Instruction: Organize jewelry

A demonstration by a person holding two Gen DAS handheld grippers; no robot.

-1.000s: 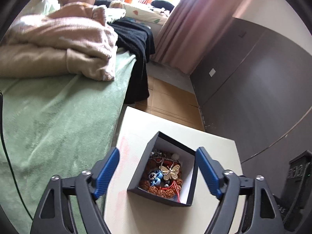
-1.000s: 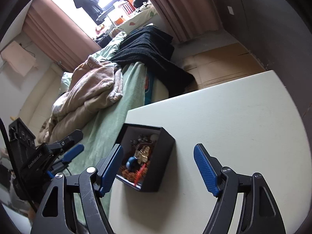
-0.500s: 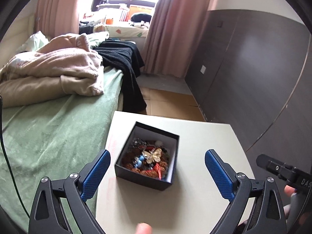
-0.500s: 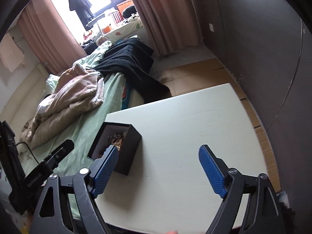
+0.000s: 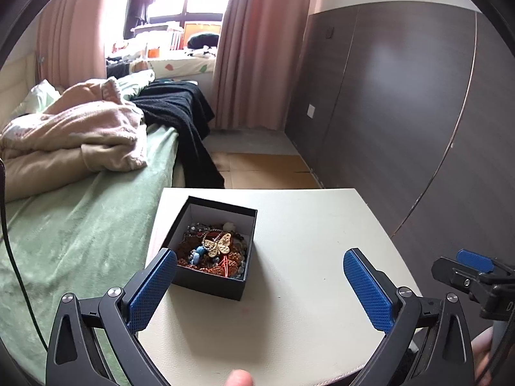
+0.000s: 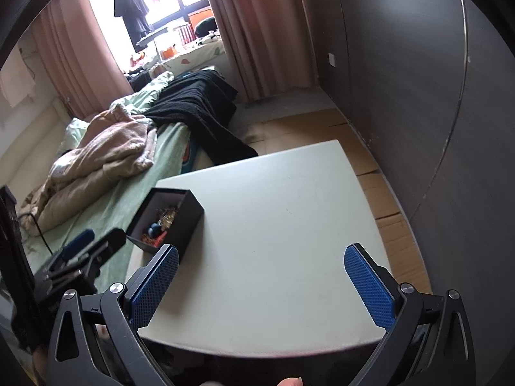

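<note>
Both tongs are seen spread wide with nothing held between their blue pads. Left tongs [image 5: 260, 284] are held above the near part of the counter [image 5: 305, 289], with the left pad [image 5: 153, 289] just beside the near left corner of the box [image 5: 212, 247]. Right tongs [image 6: 261, 284] are held over the counter's near edge, and part of them is also caught at the right border of the left wrist view. The box, black outside and white inside, is set open-topped near the left edge of the counter, towards the far left corner. It is filled with a tangle of jewelry [image 5: 214, 251]: a gold butterfly pendant [image 5: 220, 244] lies on top, a blue bead piece [image 5: 197, 254] is beside it, and reddish-brown beads and red cord are heaped around them. A bed [image 5: 80, 225] with a green cover is seen along the counter's left edge, with a pink blanket [image 5: 80, 132] and a black cloth [image 5: 183, 112] lying on it. Pink curtains [image 5: 254, 48] hang beyond, and a dark wall [image 5: 402, 112] runs along the right.
</note>
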